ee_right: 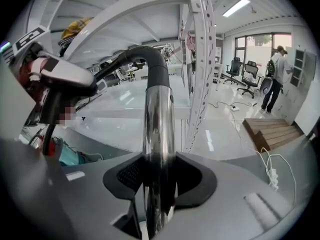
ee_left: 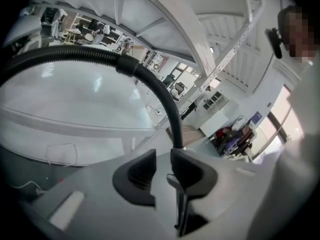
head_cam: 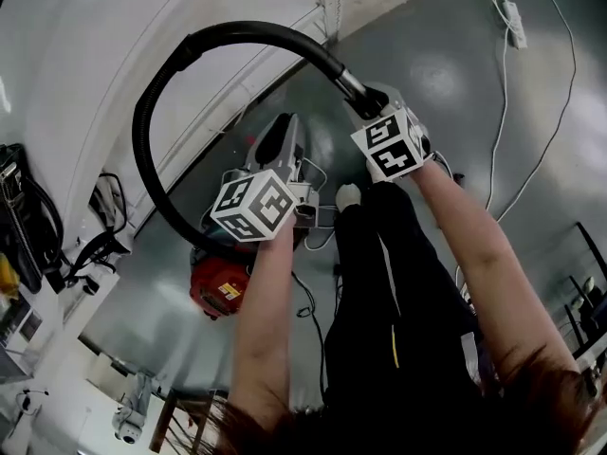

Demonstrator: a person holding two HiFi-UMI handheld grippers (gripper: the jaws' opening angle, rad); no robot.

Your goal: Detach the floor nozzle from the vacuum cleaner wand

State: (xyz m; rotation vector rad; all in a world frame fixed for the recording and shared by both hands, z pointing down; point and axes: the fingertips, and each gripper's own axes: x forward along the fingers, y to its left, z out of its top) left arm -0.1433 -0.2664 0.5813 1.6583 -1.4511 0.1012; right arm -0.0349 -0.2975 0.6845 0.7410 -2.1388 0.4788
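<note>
My right gripper [head_cam: 367, 102] [ee_right: 160, 164] is shut on the chrome wand [ee_right: 159, 124], which runs straight up between its black pads into the black hose cuff. From there the black hose [head_cam: 152, 93] [ee_left: 75, 54] [ee_right: 150, 54] arcs over to the left and down to the red vacuum body [head_cam: 220, 287] on the floor. My left gripper [head_cam: 287, 126] [ee_left: 162, 156] hangs above that body, left of the wand, its pads a narrow gap apart with nothing between them. I cannot make out a floor nozzle in any view.
A white power strip with cables [head_cam: 517, 22] lies on the grey floor at the far right. A white curved structure [head_cam: 104, 74] and a perforated white post [ee_right: 200, 59] stand close by. Wooden steps [ee_right: 272, 131] and a standing person [ee_right: 274, 79] are farther off.
</note>
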